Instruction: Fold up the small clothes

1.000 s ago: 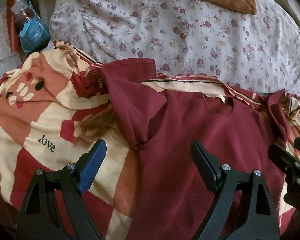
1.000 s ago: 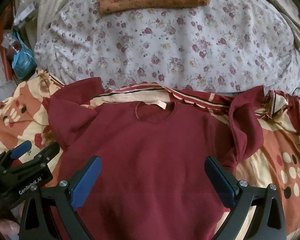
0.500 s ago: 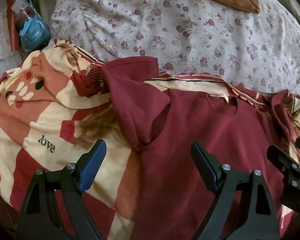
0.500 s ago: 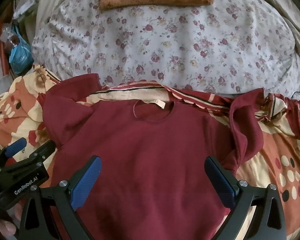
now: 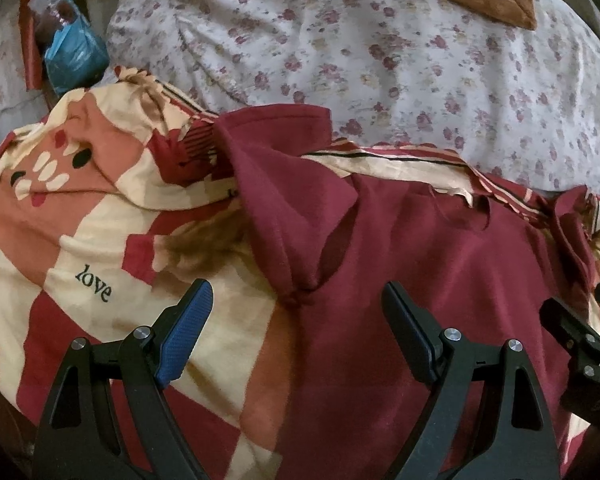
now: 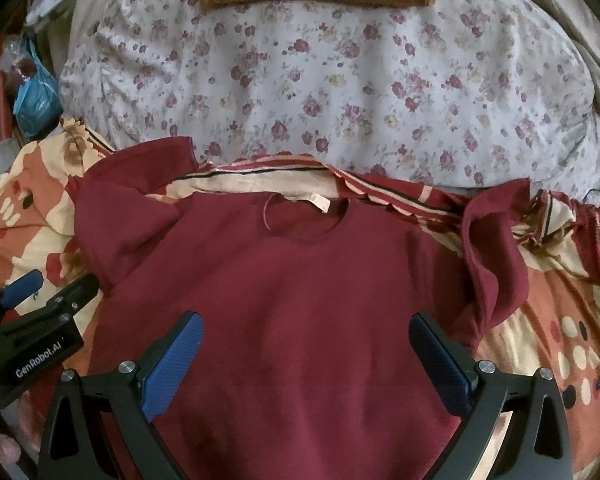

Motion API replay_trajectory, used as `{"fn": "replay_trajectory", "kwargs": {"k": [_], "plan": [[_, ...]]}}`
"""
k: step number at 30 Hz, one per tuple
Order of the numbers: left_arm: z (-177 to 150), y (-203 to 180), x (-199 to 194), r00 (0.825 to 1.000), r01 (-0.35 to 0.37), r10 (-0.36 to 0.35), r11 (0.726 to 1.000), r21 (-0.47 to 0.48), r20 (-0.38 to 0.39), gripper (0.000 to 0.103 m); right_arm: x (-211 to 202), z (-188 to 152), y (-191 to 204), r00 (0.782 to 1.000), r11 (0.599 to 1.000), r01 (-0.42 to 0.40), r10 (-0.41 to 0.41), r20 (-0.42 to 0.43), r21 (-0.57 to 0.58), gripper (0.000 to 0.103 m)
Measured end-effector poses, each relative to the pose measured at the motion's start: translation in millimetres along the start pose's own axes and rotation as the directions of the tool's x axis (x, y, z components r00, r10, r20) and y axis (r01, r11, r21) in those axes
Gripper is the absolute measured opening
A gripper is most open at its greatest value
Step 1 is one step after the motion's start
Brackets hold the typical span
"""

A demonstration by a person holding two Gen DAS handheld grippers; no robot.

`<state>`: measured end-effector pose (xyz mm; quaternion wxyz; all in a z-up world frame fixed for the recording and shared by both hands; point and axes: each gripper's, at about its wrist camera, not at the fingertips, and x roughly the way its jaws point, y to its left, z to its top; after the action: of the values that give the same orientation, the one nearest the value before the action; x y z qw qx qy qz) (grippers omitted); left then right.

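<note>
Maroon T-shirt [image 6: 300,312] lies front-up across a patterned red-and-cream blanket [image 5: 100,240], its neckline at the far side, both short sleeves crumpled inward at left and right. Beyond it rests a floral pillow [image 6: 340,80]. Over the shirt's near middle hangs the right gripper [image 6: 306,364], fingers spread wide and holding nothing. The left gripper [image 5: 300,332] hovers at the shirt's left edge, straddling cloth and blanket, likewise spread wide and empty.
</note>
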<state>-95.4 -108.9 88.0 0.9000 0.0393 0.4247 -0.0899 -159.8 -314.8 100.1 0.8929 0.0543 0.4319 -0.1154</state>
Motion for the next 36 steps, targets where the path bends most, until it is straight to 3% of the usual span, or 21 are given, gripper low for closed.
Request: {"fn": "replay_trajectory", "kwargs": {"k": [7,12,17,26,33,36], "plan": [[9,30,18,0.999,-0.028,0.026,0.995,-0.091,-0.027,0.086,12,2,3,0.999,0.999,-0.046,0.046,-0.019,-0.006,0.102],[18,48,37,0.997,-0.058,0.051,0.987,-0.149,-0.054,0.086,25,5,9,0.989,0.99,-0.14,0.141,-0.034,0.006,0.102],[29,62,51,0.997,-0.047,0.034,0.977,-0.206,-0.063,0.086,39,8,18,0.988,0.99,-0.141,0.14,-0.059,-0.015,0.102],[39,70,67,0.998,-0.017,0.001,0.974,-0.226,-0.07,0.086,46,21,39,0.988,0.986,-0.143,0.138,-0.065,-0.086,0.101],[50,67,44,0.997,0.078,-0.072,0.97,-0.229,0.034,0.086,54,26,52,0.984,0.981,-0.172,0.166,-0.064,-0.095,0.101],[55,62,57,0.998,0.056,-0.057,0.979,-0.196,0.003,0.086,56,25,58,0.981,0.978,-0.186,0.179,-0.075,-0.092,0.101]]}}
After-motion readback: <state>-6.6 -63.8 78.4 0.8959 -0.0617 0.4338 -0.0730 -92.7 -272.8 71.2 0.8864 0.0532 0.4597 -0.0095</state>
